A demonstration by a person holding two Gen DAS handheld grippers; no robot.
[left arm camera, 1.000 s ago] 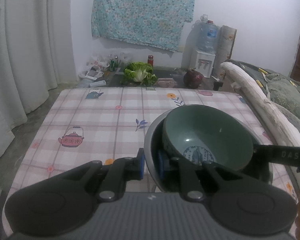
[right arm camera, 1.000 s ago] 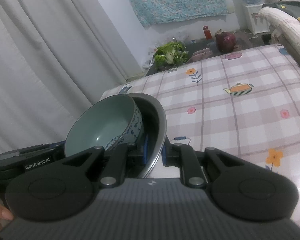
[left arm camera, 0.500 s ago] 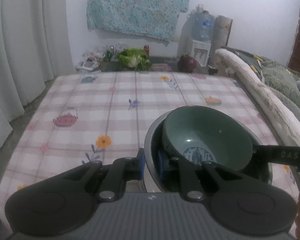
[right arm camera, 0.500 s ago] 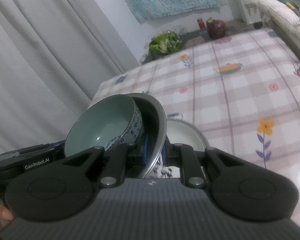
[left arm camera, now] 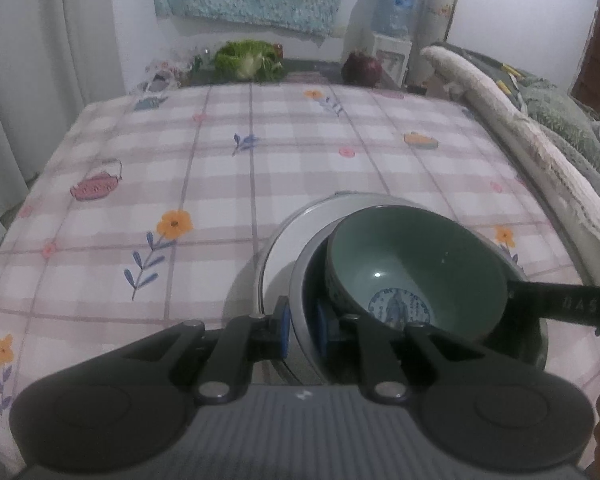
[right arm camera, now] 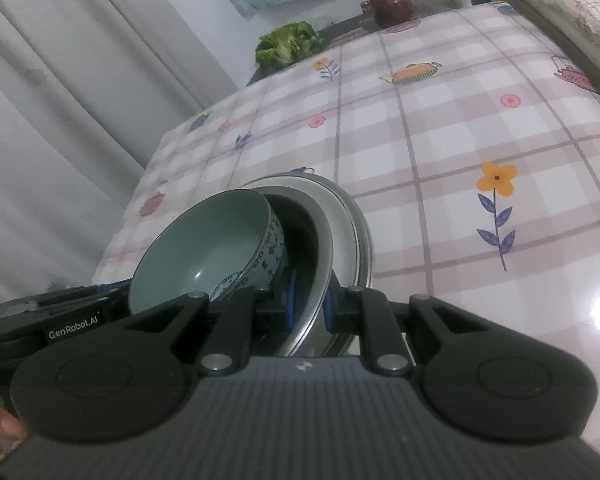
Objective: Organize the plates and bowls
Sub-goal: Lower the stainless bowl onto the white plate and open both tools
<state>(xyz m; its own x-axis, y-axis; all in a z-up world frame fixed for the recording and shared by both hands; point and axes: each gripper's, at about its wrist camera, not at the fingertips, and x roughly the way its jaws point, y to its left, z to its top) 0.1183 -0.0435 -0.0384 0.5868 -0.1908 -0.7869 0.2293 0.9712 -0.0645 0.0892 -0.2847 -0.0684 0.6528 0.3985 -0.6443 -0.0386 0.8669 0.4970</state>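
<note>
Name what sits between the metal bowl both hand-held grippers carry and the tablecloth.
A white plate lies directly beneath the metal bowl, shown in both wrist views.

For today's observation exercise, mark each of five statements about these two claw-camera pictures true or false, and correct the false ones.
1. The left claw grips the rim of the metal bowl. True.
2. The green bowl sits upside down on the tablecloth. False: it sits mouth up inside the metal bowl.
3. The right claw is wide open and grips nothing. False: it is shut on the metal bowl's rim.
4. A white plate lies on the checked tablecloth beneath the held bowls. True.
5. The tablecloth is plain blue. False: it is pink and white check with flowers and teapots.
</note>
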